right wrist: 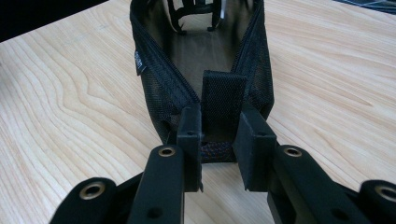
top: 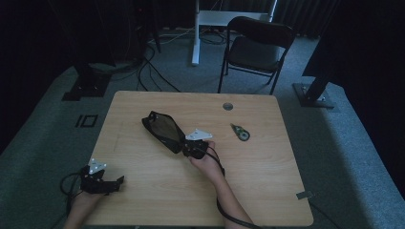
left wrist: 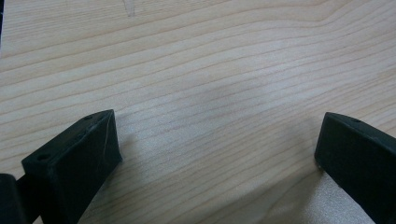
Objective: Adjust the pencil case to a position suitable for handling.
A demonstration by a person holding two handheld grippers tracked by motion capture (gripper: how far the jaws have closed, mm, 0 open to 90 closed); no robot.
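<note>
Black mesh pouch (right wrist: 205, 60), lying mid-worktop (top: 157, 191), end tab clamped in right tool (right wrist: 219, 140); left tool (left wrist: 215, 154) apart, idle; drag slowly, keeping tab squarely between pads.

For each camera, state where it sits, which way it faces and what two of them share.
High view: above the person's side, facing forward and down on the table; both forearms, left gripper, right gripper.
Left gripper view: on the left gripper, facing bare wood; jaws apart.
Right gripper view: on the right gripper, jaws shut on the mesh pouch tab.
Shared: pouch, high and right views.
</note>
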